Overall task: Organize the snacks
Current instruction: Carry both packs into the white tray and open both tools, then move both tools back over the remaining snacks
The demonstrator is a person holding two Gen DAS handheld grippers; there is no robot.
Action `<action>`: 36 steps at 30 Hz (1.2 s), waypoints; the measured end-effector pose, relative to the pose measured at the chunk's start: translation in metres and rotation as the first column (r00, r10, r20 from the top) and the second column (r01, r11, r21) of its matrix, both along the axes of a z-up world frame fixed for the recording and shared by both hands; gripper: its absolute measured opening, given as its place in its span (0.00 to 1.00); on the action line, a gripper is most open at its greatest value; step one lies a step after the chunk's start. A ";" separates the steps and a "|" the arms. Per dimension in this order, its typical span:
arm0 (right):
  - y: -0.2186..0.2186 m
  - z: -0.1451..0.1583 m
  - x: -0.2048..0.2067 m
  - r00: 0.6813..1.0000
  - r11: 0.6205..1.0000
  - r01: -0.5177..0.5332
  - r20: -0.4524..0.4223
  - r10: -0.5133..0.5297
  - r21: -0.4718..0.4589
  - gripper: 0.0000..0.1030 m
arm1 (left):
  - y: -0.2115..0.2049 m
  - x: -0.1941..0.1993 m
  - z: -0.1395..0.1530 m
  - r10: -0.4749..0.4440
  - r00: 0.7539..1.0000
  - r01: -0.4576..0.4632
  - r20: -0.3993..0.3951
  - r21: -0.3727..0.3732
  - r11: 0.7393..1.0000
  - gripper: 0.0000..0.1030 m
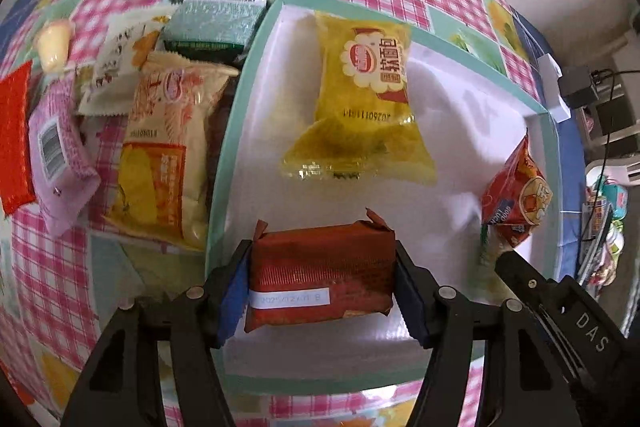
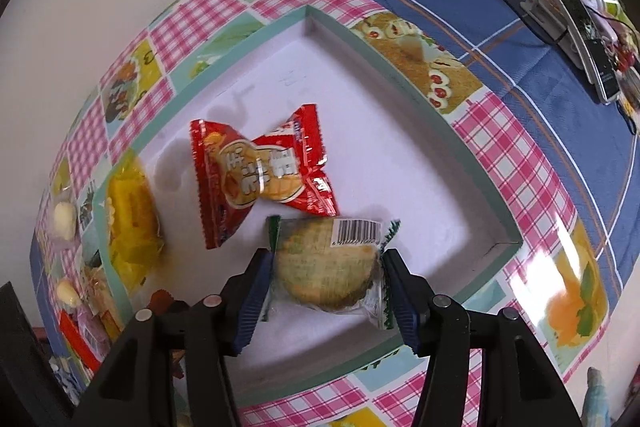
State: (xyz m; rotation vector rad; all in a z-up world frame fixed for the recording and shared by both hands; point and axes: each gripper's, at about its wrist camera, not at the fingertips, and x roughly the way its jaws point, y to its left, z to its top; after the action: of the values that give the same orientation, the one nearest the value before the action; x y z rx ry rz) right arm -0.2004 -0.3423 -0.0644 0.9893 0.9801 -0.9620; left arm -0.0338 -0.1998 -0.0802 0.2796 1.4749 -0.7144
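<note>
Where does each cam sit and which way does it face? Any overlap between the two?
Left wrist: on the left hand-held gripper, looking down into the tray; its fingers clamp a brown-red packet; the right gripper's black body shows lower right.
Right wrist: on the right hand-held gripper, looking down into the tray's far corner; its fingers flank a round cracker pack.
Shared: tray, yellow bread pack, red snack pack.

The left tool (image 1: 322,267) is gripping a red-brown snack packet (image 1: 320,277) over the white floor of a mint-rimmed tray (image 1: 218,163), its blue pads (image 1: 232,297) pressing both ends. A yellow soft-bread packet (image 1: 360,99) is lying deeper in the tray, a red snack packet (image 1: 516,199) leaning at its right wall. More snacks are crowding the checked tablecloth (image 1: 48,267) left of the tray.
</note>
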 end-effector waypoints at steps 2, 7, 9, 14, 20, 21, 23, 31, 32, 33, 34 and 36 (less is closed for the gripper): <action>0.002 0.004 0.003 1.000 1.000 -0.017 0.004 0.017 -0.014 0.62 | 0.006 0.002 0.003 0.002 1.000 -0.003 -0.024 -0.017 1.000 0.73; 0.007 0.022 0.004 0.999 0.997 -0.034 0.035 0.037 -0.068 0.66 | 0.008 -0.001 0.026 0.008 1.000 -0.007 0.020 -0.056 0.998 0.78; 0.011 0.032 0.003 0.998 0.995 -0.036 0.053 0.041 -0.094 0.66 | 0.012 0.001 0.038 0.026 0.999 -0.024 0.022 -0.074 0.997 0.78; 0.018 0.049 0.000 0.996 0.990 -0.039 0.074 0.050 -0.139 0.66 | 0.032 0.016 0.056 0.100 0.993 -0.095 0.057 -0.080 0.992 0.78; 0.030 0.046 0.012 0.993 0.986 -0.100 0.047 0.107 -0.135 0.68 | 0.061 0.050 0.066 0.237 0.965 -0.231 0.109 -0.064 0.971 0.93; 0.033 0.045 0.016 0.991 0.984 -0.118 0.041 0.124 -0.137 0.69 | 0.068 0.056 0.068 0.264 0.957 -0.258 0.122 -0.065 0.964 0.93; 0.040 0.045 0.023 0.988 0.979 -0.144 0.029 0.150 -0.147 0.70 | 0.081 0.065 0.071 0.298 0.944 -0.292 0.140 -0.062 0.954 0.93; 0.071 0.045 0.060 0.959 0.945 -0.280 -0.009 0.282 -0.169 0.76 | 0.127 0.103 0.081 0.394 0.874 -0.402 0.286 -0.032 0.915 0.94; 0.076 0.045 0.064 0.955 0.940 -0.294 -0.012 0.297 -0.171 0.79 | 0.132 0.106 0.081 0.402 0.866 -0.413 0.296 -0.028 0.910 0.94; 0.081 0.045 0.069 0.949 0.934 -0.313 -0.012 0.316 -0.175 0.86 | 0.139 0.110 0.081 0.416 0.856 -0.430 0.307 -0.025 0.903 0.94; 0.086 0.046 0.074 0.943 0.927 -0.329 -0.011 0.332 -0.180 0.90 | 0.146 0.114 0.082 0.431 0.845 -0.448 0.316 -0.022 0.894 0.94; 0.097 0.047 0.083 0.934 0.916 -0.352 -0.014 0.357 -0.192 0.90 | 0.161 0.121 0.081 0.464 0.823 -0.486 0.327 -0.015 0.874 0.94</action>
State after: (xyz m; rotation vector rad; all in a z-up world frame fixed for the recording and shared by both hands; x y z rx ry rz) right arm -0.1176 -0.2454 -0.0170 0.6301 0.9871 -0.7225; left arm 0.0876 -0.0389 0.0005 0.0638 1.1861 -0.1964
